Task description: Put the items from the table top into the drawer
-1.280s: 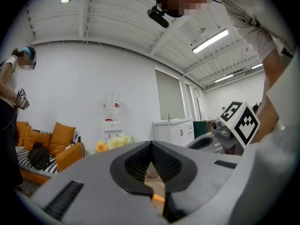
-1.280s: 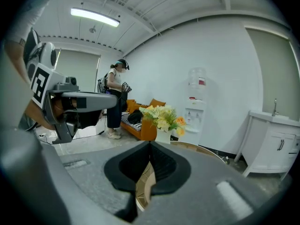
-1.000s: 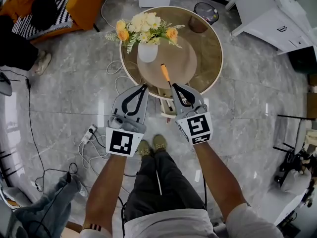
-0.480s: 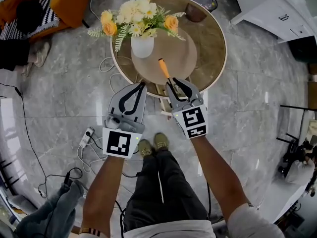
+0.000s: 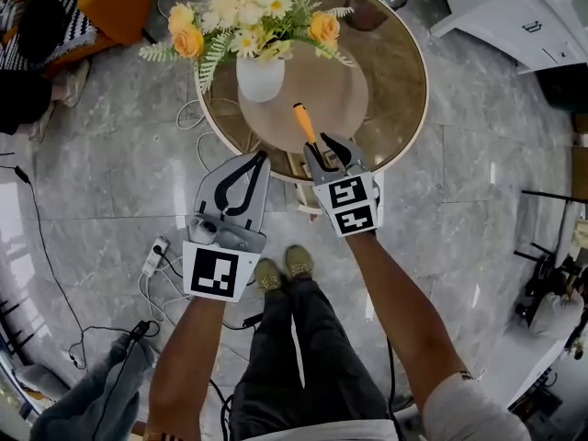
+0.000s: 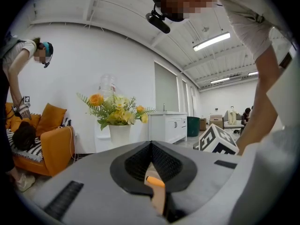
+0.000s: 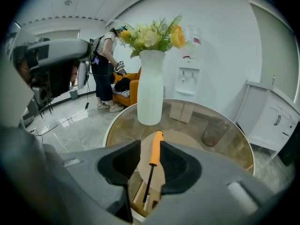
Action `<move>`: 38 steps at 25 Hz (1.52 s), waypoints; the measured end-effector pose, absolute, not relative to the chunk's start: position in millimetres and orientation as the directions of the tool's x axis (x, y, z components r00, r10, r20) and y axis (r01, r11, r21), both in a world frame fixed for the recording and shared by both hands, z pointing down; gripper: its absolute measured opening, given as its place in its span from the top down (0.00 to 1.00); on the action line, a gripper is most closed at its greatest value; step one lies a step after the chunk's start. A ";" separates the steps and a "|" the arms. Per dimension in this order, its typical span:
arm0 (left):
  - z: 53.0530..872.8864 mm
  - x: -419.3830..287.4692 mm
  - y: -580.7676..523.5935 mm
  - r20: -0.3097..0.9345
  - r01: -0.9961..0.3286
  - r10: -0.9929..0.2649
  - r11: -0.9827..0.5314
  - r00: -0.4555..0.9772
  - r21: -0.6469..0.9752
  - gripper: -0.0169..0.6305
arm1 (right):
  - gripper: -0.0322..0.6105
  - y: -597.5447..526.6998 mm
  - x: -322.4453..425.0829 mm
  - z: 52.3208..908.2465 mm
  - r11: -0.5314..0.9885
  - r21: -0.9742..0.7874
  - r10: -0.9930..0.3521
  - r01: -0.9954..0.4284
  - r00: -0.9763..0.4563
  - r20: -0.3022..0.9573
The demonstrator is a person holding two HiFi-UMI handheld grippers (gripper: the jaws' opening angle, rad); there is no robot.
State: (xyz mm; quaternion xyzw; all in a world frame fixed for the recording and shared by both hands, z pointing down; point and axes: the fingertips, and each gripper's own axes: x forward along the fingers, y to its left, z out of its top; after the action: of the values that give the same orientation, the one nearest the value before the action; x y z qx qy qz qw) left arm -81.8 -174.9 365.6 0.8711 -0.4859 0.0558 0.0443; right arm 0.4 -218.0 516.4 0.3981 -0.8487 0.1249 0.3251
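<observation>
Right tongs [image 5: 327, 147]: jaws wide apart, just been opening, pressing on nothing; the screwdriver [image 5: 303, 123] stands loose between them.
Screwdriver: orange handle at 12 o'clock, dark shaft pointing down at the wooden drawer [image 7: 140, 201] below the surface's [image 5: 395, 72] near rim.
Left tongs [image 5: 265, 159]: jaws together, empty, at 8 o'clock of the right tongs.
Vase [image 5: 260, 79]: white, flowers in it, on the surface at 11 o'clock of the screwdriver.

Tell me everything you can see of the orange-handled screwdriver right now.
The orange-handled screwdriver has a plastic-looking orange grip and a thin black shaft. It runs lengthwise away from the person, grip farthest, over the near edge of the round glass table. It sits between the right tool's jaws, which have just been opening; a gap shows on its left, so they do not seem to clamp it. What supports it cannot be told.
</observation>
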 end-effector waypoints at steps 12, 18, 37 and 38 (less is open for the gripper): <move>390.3 -86.2 -185.5 0.165 -0.852 -0.837 -0.522 0.521 0.041 0.97 | 0.73 -239.4 3.2 572.1 0.620 -0.001 -0.531 -0.785 -0.421 0.735; 398.0 -84.7 -186.6 0.181 -0.847 -0.829 -0.531 0.528 0.040 0.97 | 0.73 -247.8 -2.6 583.7 0.612 -0.016 -0.517 -0.791 -0.415 0.749; 411.5 -87.0 -174.4 0.197 -0.848 -0.828 -0.528 0.526 0.045 0.97 | 0.81 -241.1 -14.5 570.5 0.634 0.045 -0.547 -0.772 -0.406 0.732; 411.4 -86.8 -172.8 0.195 -0.848 -0.828 -0.528 0.526 0.047 0.97 | 0.81 -239.2 -15.6 567.0 0.640 0.052 -0.551 -0.767 -0.410 0.727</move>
State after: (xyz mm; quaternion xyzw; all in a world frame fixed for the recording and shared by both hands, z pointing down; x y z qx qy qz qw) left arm -86.8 -172.8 411.4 0.8708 -0.4812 0.0742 0.0679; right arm -15.6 -239.2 567.0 0.3985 -0.8269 0.1464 0.3688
